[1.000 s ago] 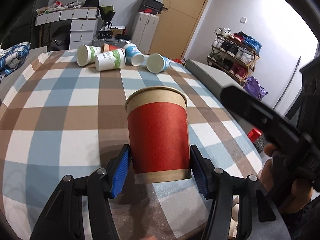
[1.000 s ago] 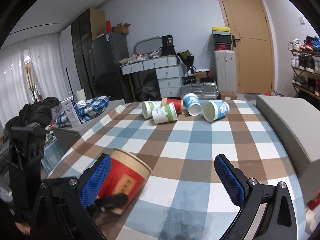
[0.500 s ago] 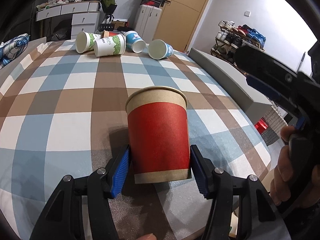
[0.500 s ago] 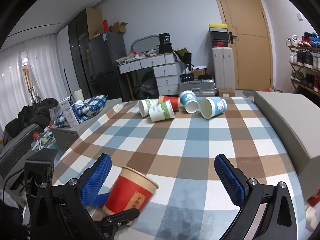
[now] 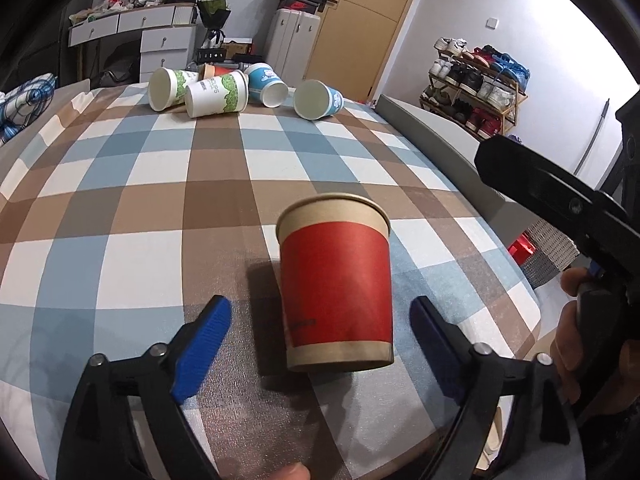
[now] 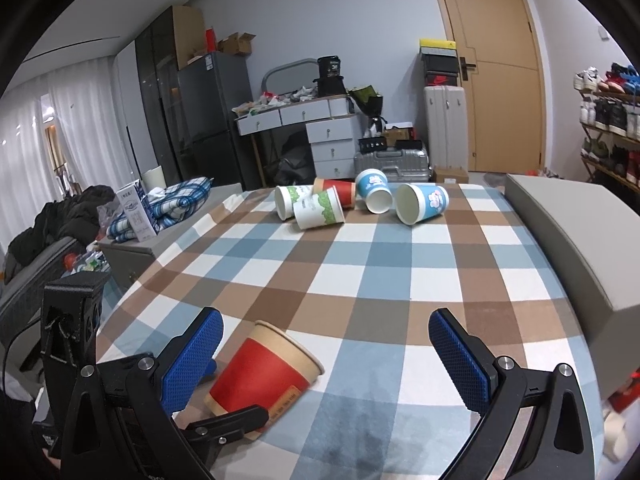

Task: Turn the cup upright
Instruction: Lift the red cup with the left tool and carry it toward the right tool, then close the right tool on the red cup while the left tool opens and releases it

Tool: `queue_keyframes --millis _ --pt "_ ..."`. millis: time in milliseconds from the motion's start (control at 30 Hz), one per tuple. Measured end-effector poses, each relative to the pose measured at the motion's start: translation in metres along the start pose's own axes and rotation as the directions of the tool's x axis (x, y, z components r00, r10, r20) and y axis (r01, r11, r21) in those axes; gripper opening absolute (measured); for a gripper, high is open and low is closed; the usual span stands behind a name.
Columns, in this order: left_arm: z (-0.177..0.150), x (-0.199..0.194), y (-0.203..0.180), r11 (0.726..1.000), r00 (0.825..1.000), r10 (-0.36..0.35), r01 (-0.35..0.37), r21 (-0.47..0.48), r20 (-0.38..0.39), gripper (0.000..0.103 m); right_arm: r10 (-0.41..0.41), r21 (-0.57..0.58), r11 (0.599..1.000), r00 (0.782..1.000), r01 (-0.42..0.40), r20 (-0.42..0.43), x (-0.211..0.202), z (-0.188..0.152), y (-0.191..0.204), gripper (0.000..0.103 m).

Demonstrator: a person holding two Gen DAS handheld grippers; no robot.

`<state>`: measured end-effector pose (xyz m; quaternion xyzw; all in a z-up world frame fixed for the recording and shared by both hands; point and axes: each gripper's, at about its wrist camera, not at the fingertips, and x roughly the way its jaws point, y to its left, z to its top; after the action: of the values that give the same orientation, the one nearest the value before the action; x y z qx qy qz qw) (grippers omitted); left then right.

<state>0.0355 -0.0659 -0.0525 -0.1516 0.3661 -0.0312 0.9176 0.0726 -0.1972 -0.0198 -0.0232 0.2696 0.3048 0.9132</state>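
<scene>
Left tongs point(image 5: 320, 332) spread wide, both blue ribbed pads clear of the red paper cup with tan rim and base band point(image 5: 335, 285); visible gap on each side between pad and cup wall. Cup stands upright, mouth up, on the blue, brown and white checked tablecloth point(image 5: 160, 184), between the two left fingers and slightly toward the right one; its shadow falls toward the left finger.

Right tongs point(image 6: 326, 354) also spread, nothing between the pads; same red cup point(image 6: 262, 378) sits just beside the right tongs' left pad, low in that view and looking tilted through the fisheye; a black finger of the left tongs point(image 6: 224, 426) crosses in front of the cup's base. Right tongs appear at the right edge of the left wrist view as a black frame held in a hand point(image 5: 572, 344).

Far ahead of both tongs, well apart from the red cup: a cluster of paper cups lying on their sides; two white cups with green print point(image 6: 316, 208), touching; a second red cup point(image 6: 340, 192) behind them; two blue-and-white cups point(image 6: 420, 202) to the right of those, mouths facing the cameras.

Right of the tongs, a long grey box-like block point(image 6: 572, 240) along the cloth's edge.
</scene>
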Motion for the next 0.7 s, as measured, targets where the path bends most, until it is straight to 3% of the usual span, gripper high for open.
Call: queue_keyframes --millis 67,367,700 --pt "0.001 -0.003 0.001 1.0 1.0 -0.009 0.009 -0.006 0.014 0.101 0.003 -0.003 1.0 1.0 -0.003 -0.004 -0.001 0.0 0.0 0.103" --pt "0.021 -0.017 0.02 1.0 0.999 -0.009 0.011 -0.027 0.052 0.101 0.004 0.004 1.0 1.0 -0.004 -0.024 -0.004 -0.005 -0.003 0.103" --pt "0.037 -0.021 0.058 0.997 0.997 0.058 -0.055 -0.053 0.053 0.101 -0.004 0.051 0.999 0.997 0.008 -0.081 0.011 -0.007 -0.003 0.103"
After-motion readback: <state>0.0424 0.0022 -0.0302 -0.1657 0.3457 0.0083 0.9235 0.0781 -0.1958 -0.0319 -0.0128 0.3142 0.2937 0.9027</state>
